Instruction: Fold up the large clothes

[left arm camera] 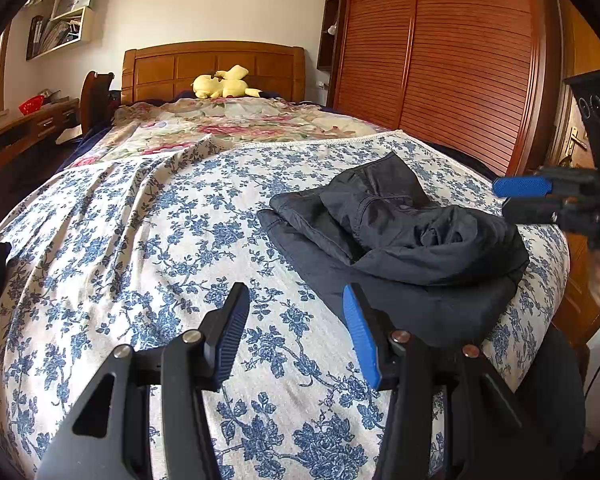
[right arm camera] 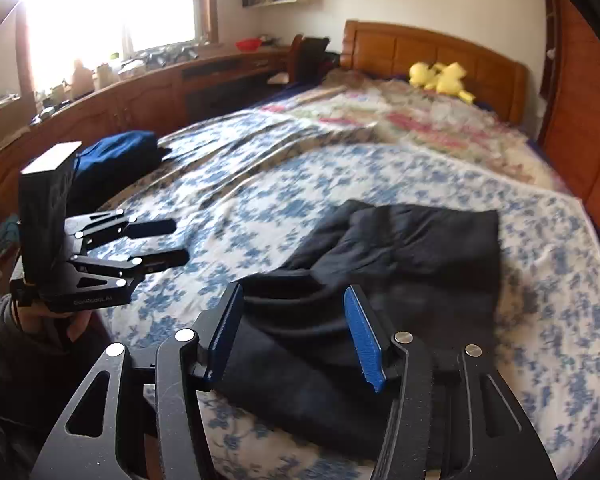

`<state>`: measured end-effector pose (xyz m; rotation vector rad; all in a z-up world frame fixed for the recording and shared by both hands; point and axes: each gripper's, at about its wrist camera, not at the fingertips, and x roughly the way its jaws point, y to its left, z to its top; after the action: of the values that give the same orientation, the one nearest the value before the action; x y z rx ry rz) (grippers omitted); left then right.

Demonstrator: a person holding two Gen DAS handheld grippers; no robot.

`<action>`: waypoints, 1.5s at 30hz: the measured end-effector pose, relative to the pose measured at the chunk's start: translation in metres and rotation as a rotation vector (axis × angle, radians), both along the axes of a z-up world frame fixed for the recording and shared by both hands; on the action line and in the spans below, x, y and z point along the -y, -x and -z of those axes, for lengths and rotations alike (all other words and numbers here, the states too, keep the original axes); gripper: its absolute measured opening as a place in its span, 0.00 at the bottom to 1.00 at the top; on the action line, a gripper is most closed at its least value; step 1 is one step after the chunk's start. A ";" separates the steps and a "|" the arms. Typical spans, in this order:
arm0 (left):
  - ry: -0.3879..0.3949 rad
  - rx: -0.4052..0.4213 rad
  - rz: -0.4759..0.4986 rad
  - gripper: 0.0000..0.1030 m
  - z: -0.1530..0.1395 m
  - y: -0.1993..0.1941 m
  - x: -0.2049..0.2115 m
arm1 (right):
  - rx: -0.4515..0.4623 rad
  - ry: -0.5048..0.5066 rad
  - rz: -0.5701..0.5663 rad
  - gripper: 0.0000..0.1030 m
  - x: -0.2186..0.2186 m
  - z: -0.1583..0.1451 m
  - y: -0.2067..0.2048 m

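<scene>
Item: black garment (right arm camera: 400, 264), folded into a lumpy bundle on the near right part of the bed (left arm camera: 140, 240). My left claw (left arm camera: 296, 332) hangs open and empty over the floral cover. My right claw (right arm camera: 292, 336) stands open above the garment's near edge, gripping nothing. Risk: the loose top layer may slump and undo the fold.

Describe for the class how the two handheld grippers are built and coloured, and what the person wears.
Both the left gripper and the right gripper are black, with triangular cut-outs in the linkage plates, silver rivets, and ribbed blue pads lining the jaws. The left one carries faint lettering and a tall black block on top. A dark grey sleeve shows.
</scene>
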<state>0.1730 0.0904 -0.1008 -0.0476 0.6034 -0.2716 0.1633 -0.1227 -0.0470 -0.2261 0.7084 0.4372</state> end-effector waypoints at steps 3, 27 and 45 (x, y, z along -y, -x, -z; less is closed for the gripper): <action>0.003 0.009 0.011 0.47 -0.002 0.003 0.004 | 0.013 0.031 0.044 0.53 0.016 -0.005 0.000; 0.001 0.034 0.066 0.47 -0.007 0.015 0.037 | -0.113 0.074 0.160 0.54 0.065 0.070 -0.018; -0.037 -0.004 0.103 0.47 -0.030 0.009 0.096 | -0.014 -0.030 0.118 0.54 0.100 0.041 -0.024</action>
<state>0.1642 -0.0053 -0.0704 0.0186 0.6156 -0.3597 0.1876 -0.2226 -0.0883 -0.1526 0.7244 0.3365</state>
